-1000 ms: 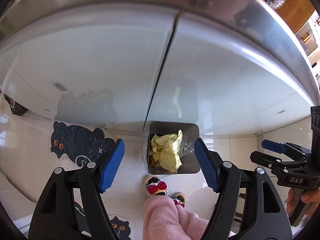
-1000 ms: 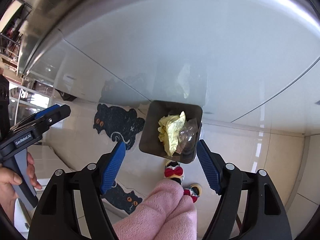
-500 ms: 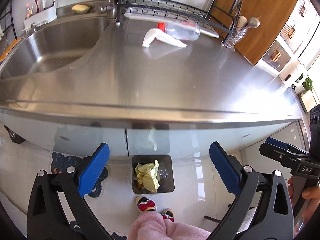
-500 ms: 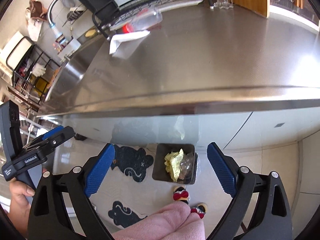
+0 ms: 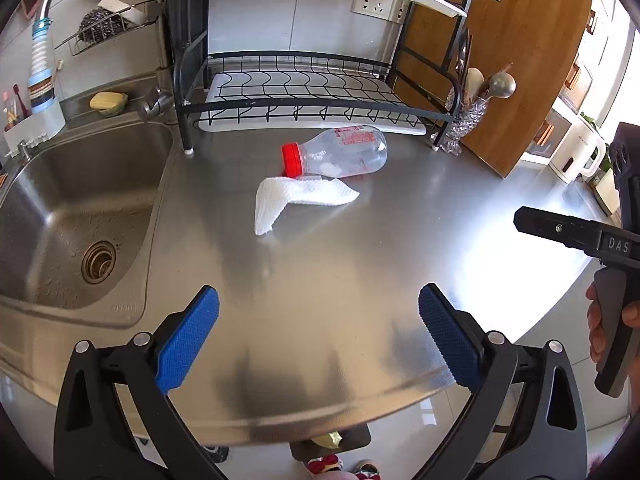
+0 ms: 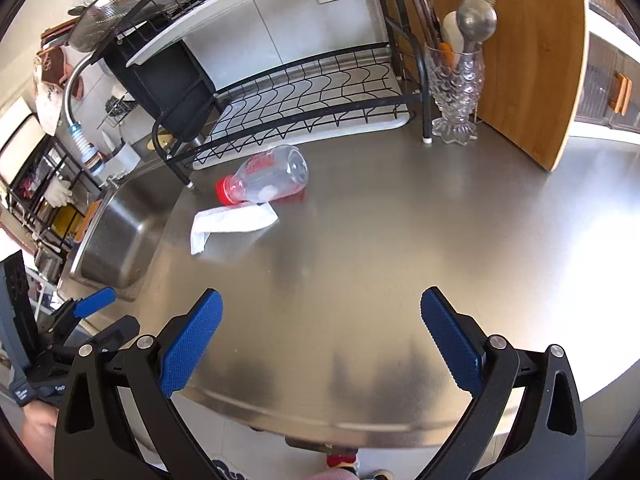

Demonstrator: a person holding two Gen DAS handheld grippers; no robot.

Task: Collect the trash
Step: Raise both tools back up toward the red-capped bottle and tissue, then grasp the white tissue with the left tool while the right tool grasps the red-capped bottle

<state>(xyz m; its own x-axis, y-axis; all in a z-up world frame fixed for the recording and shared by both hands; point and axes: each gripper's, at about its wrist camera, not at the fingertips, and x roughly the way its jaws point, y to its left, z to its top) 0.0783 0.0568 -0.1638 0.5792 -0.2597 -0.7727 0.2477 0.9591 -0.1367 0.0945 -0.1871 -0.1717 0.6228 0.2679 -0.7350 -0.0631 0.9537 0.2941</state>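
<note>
A clear plastic bottle point(image 5: 340, 151) with a red cap lies on its side on the steel counter point(image 5: 320, 280), in front of the dish rack. A white paper towel point(image 5: 296, 200) lies crumpled against it on the near side. Both show in the right wrist view too: the bottle point(image 6: 272, 178) and the towel point(image 6: 232, 222). My left gripper point(image 5: 319, 328) is open and empty above the counter's front edge, well short of the trash. My right gripper point(image 6: 321, 330) is open and empty, also near the front edge. A bit of the bin point(image 5: 332, 438) peeks below the counter edge.
A sink point(image 5: 76, 216) is at the left. A black dish rack point(image 5: 304, 92) stands at the back, a glass utensil holder point(image 6: 456, 84) and a wooden board point(image 6: 528, 52) at the right. The right gripper shows at the right in the left wrist view point(image 5: 576, 236).
Both grippers have risen from over the bin on the floor to above the counter and tilted up. The bottle and towel have come into full view. Both stay open.
</note>
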